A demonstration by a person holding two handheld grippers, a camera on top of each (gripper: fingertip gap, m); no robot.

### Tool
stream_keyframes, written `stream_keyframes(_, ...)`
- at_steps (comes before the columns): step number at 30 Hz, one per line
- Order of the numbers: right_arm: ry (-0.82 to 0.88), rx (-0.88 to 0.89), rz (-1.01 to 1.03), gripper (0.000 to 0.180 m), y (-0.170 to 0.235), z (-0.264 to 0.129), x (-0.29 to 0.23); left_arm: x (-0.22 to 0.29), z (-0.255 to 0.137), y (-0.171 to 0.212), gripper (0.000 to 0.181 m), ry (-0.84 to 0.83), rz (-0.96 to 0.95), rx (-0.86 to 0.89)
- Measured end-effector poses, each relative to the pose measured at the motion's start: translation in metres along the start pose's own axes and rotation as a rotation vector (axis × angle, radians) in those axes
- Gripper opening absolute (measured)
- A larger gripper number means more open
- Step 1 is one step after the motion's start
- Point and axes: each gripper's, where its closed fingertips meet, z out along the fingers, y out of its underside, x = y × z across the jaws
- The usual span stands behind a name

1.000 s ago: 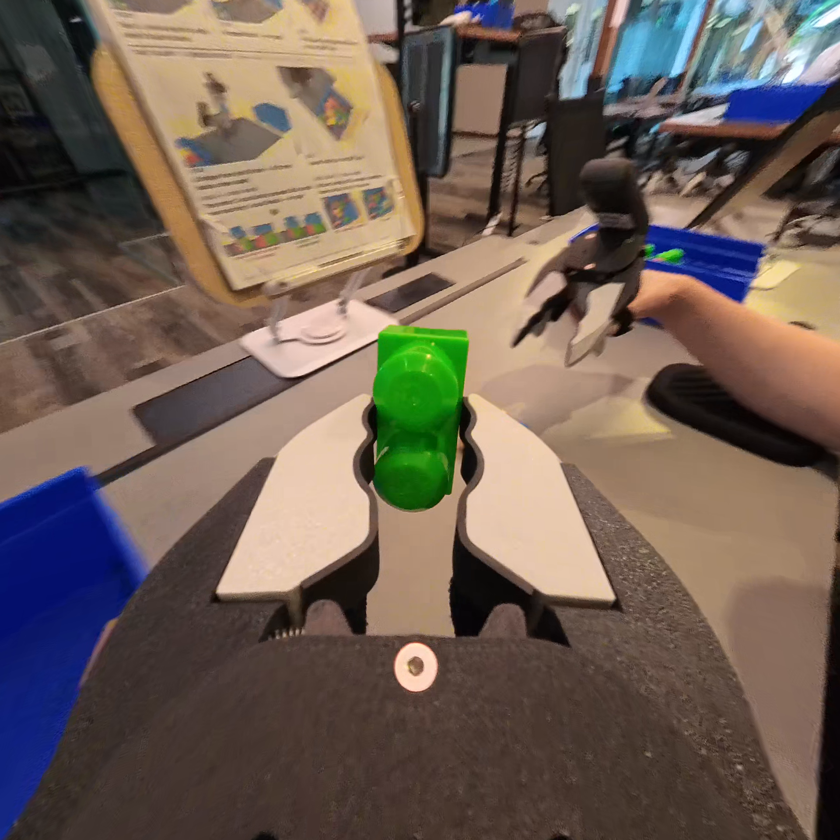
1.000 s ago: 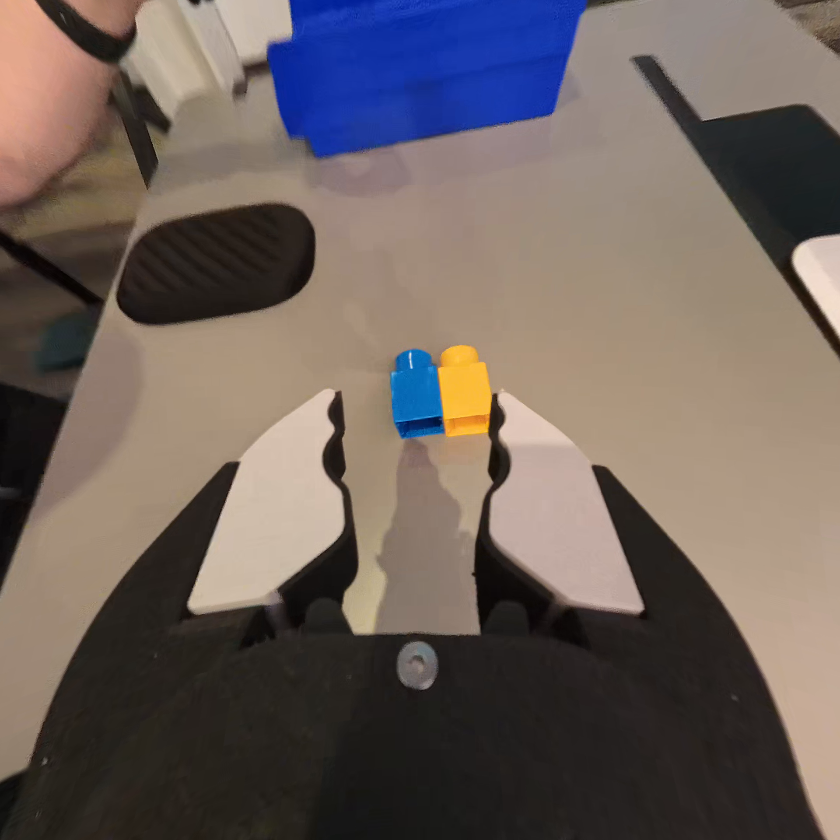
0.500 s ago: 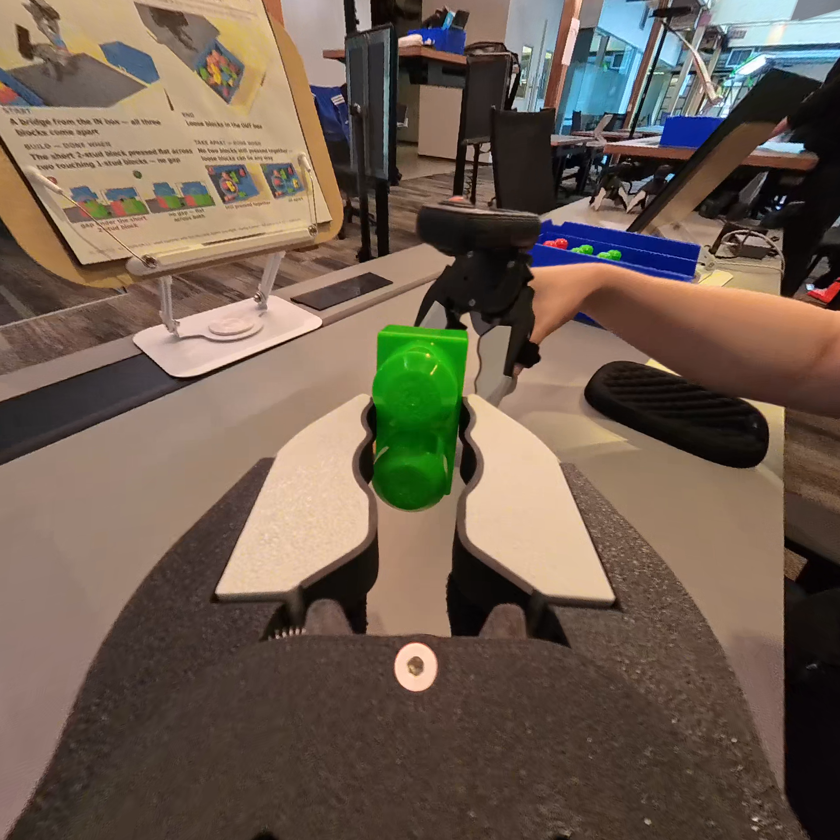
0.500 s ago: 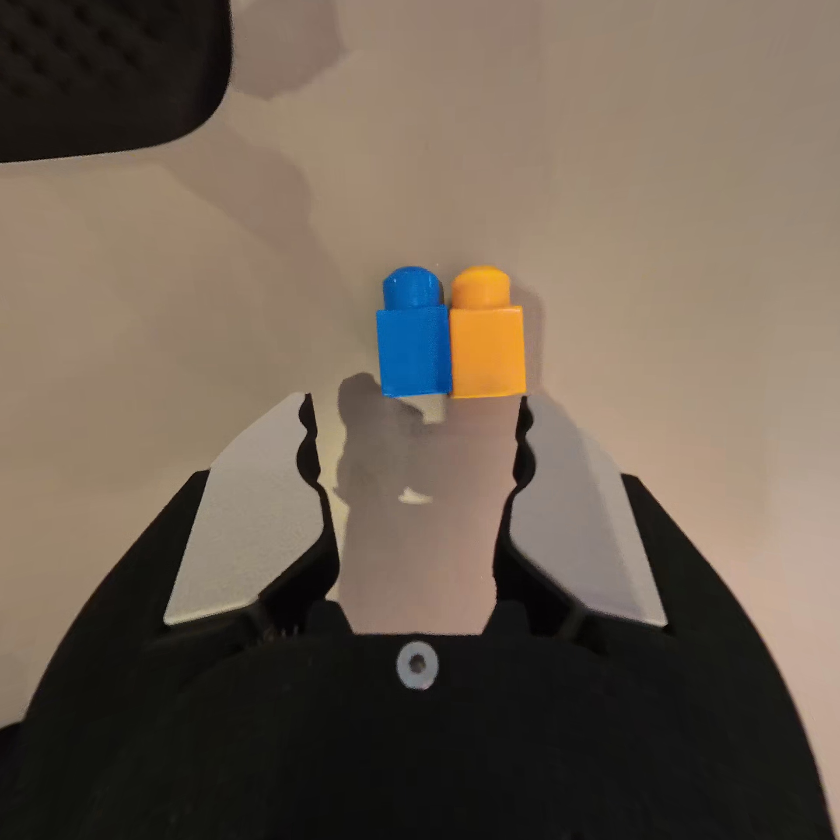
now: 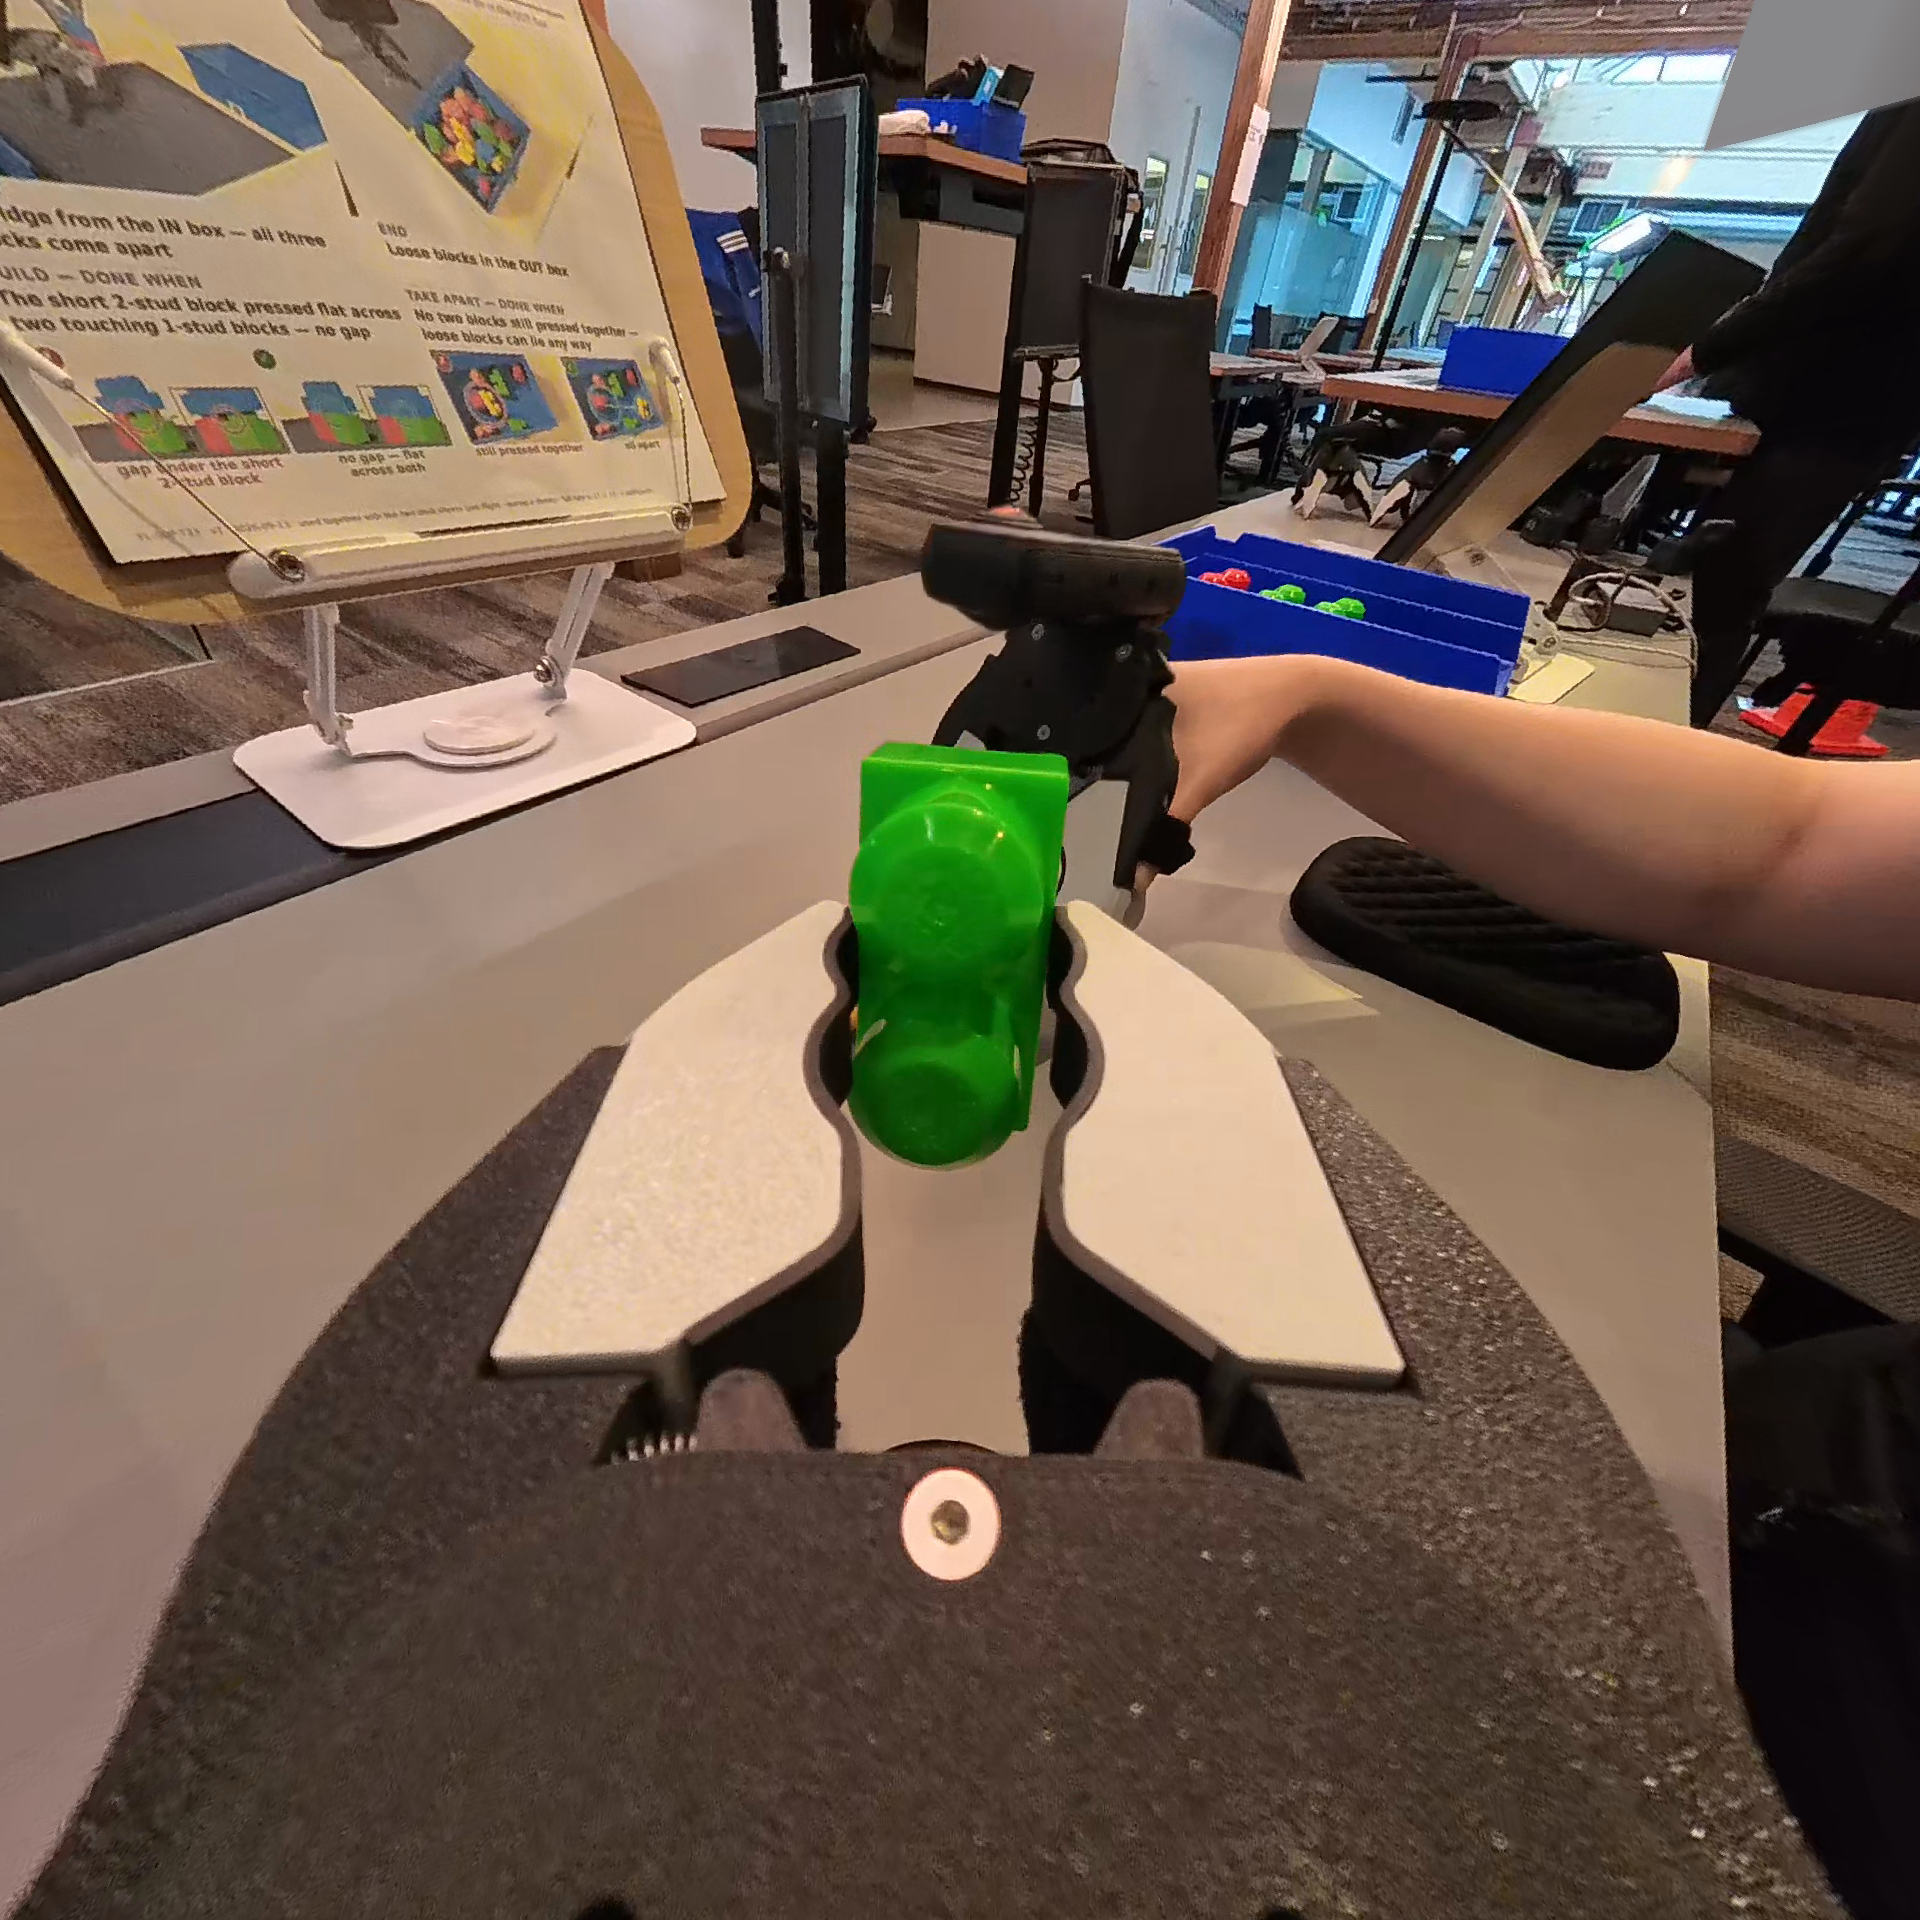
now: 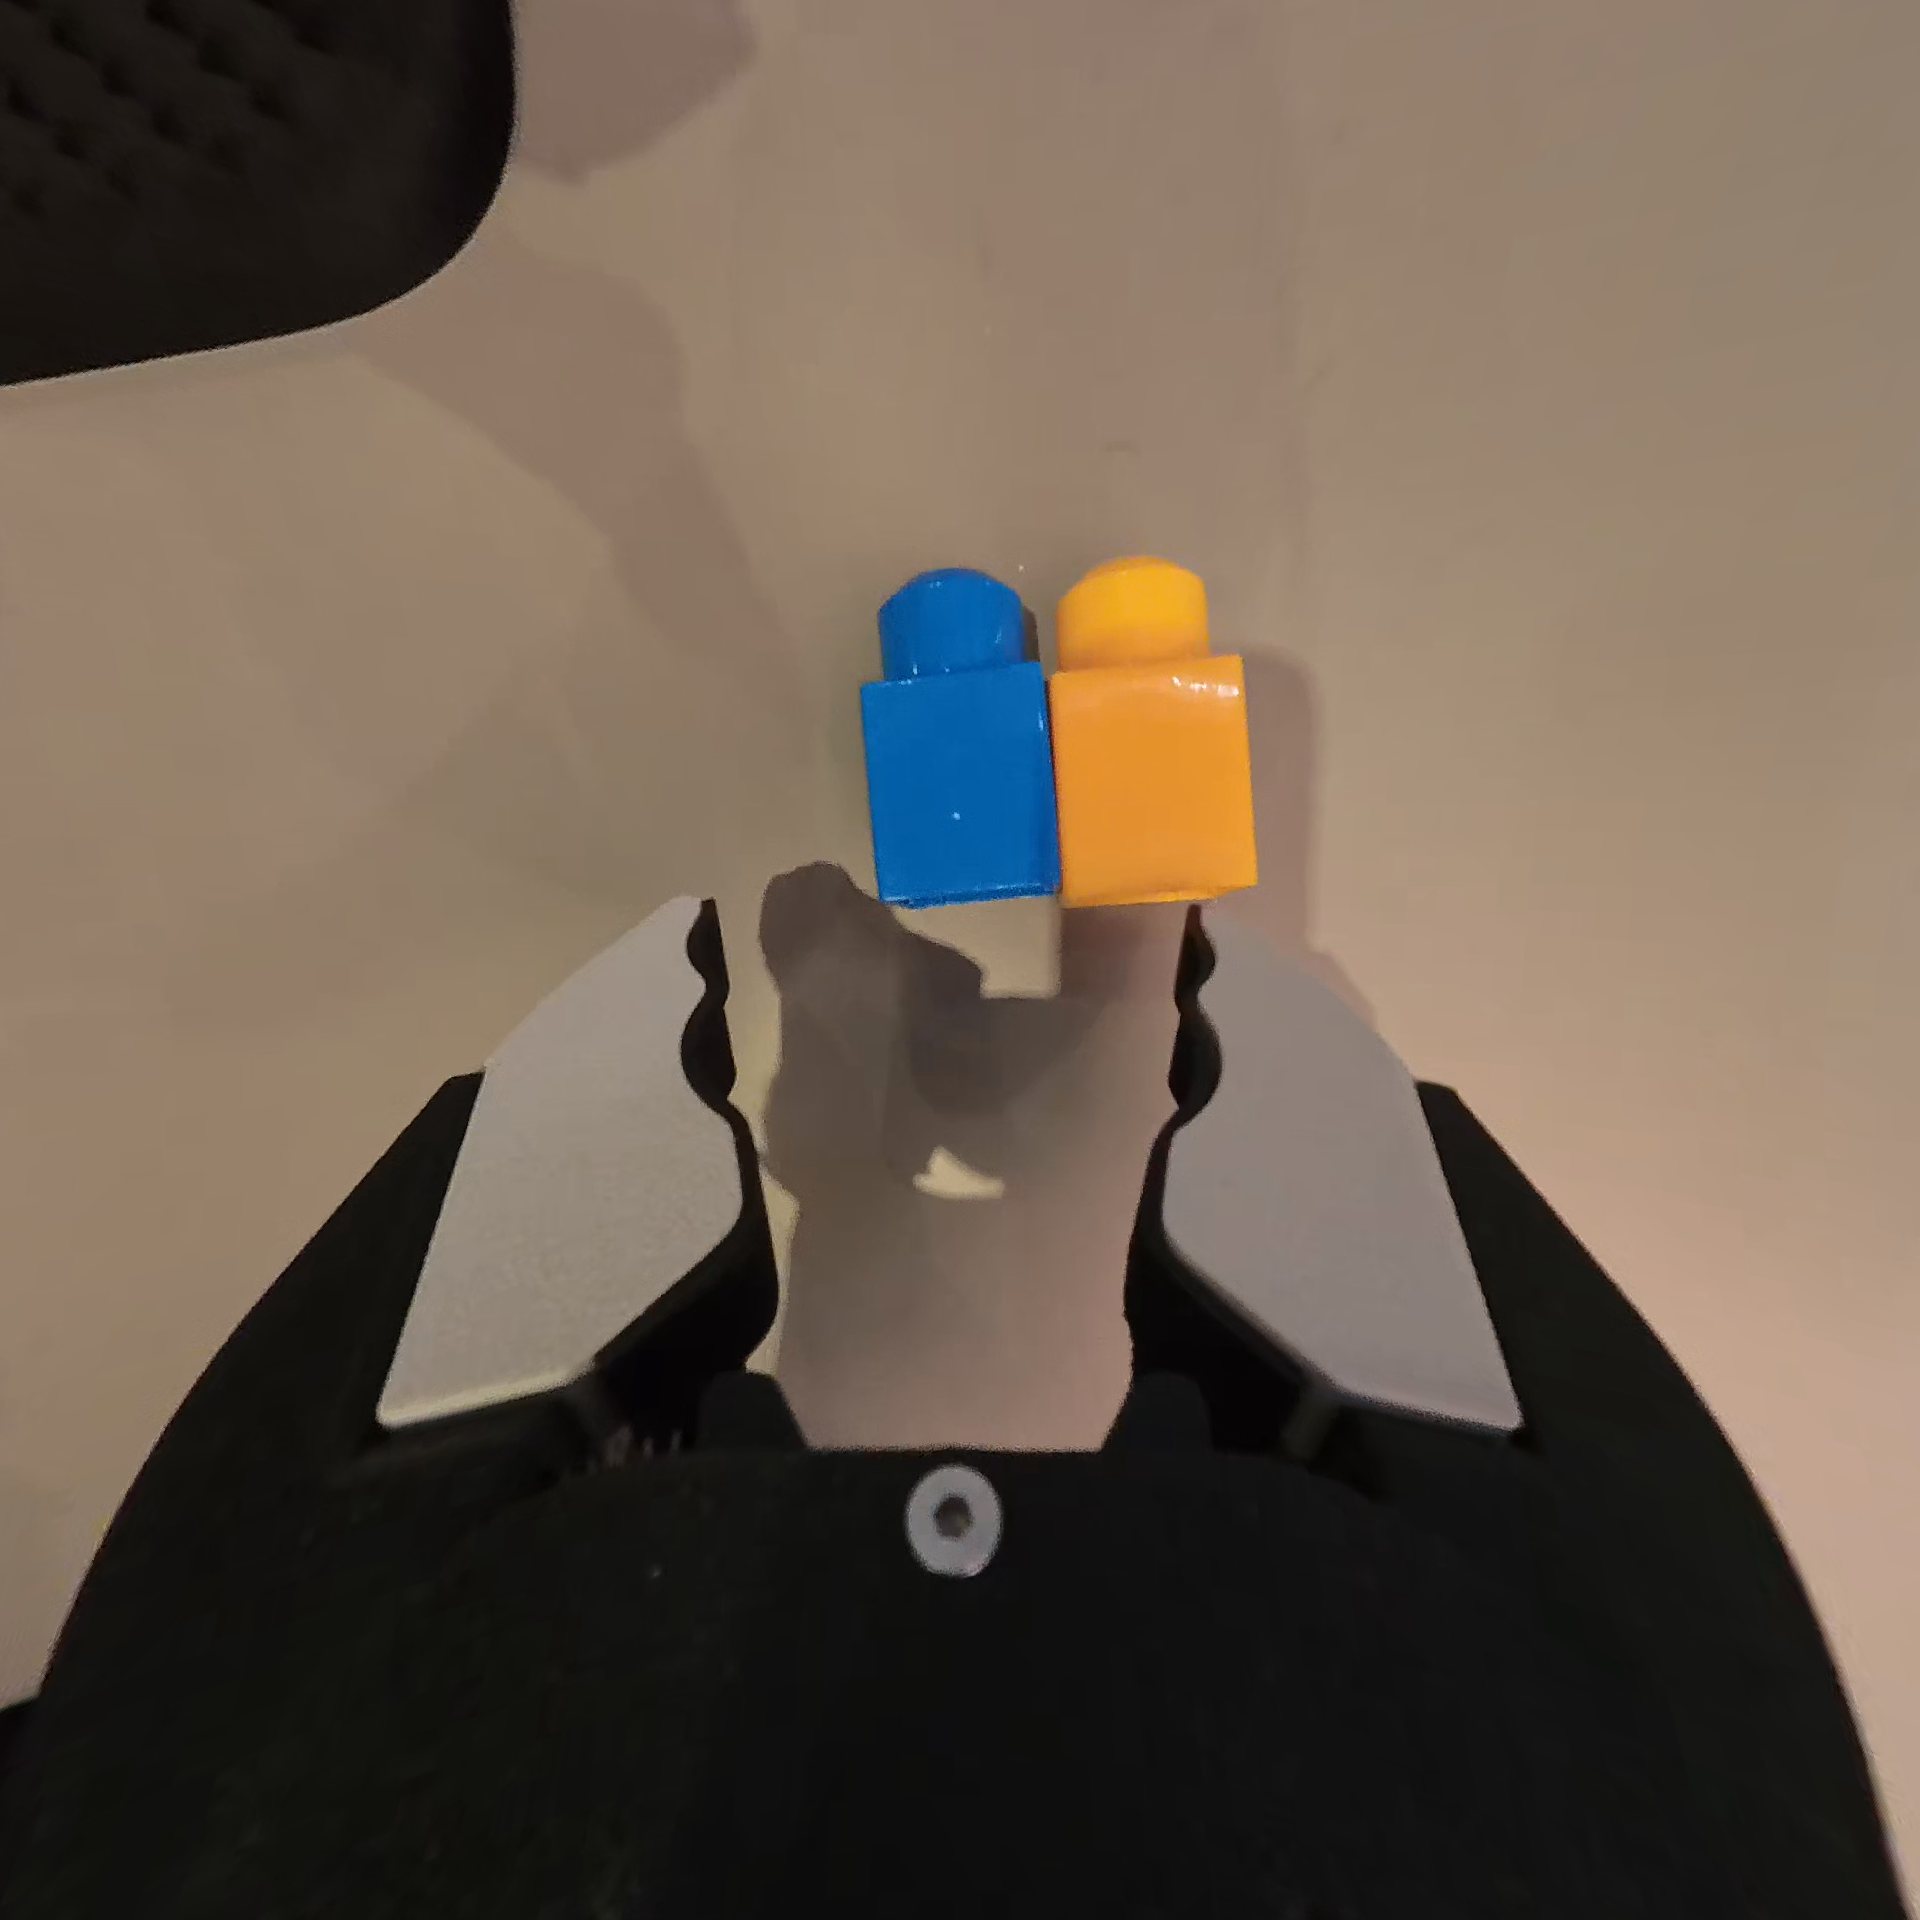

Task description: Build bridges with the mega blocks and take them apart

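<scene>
Left gripper (image 5: 948, 1023) clamped on green two-stud block (image 5: 948, 956), held above table (image 5: 312, 1039). Right gripper (image 6: 951, 925) spread, empty, just near of touching blue block (image 6: 961, 795) and orange block (image 6: 1151, 779). Piers set; capping, later dismantling, left.

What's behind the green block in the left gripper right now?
Right behind the green block is the right gripper, pointing down at the table. The block hides its fingertips and anything below them.
</scene>
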Motion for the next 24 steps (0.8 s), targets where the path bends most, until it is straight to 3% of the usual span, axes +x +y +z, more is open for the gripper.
stream_keyframes(14,-0.001,0.005,0.011,0.079,0.003,0.005,0.000,0.004,0.004,0.012,0.034,0.012,-0.021,-0.026)
stream_keyframes(20,0.132,0.045,-0.044,0.081,-0.010,-0.013,0.012,0.000,0.001,0.014,0.034,0.001,-0.038,-0.030)
stream_keyframes(24,0.121,0.001,-0.094,0.083,-0.019,-0.010,0.008,0.001,0.003,0.016,0.034,0.010,-0.054,-0.024)
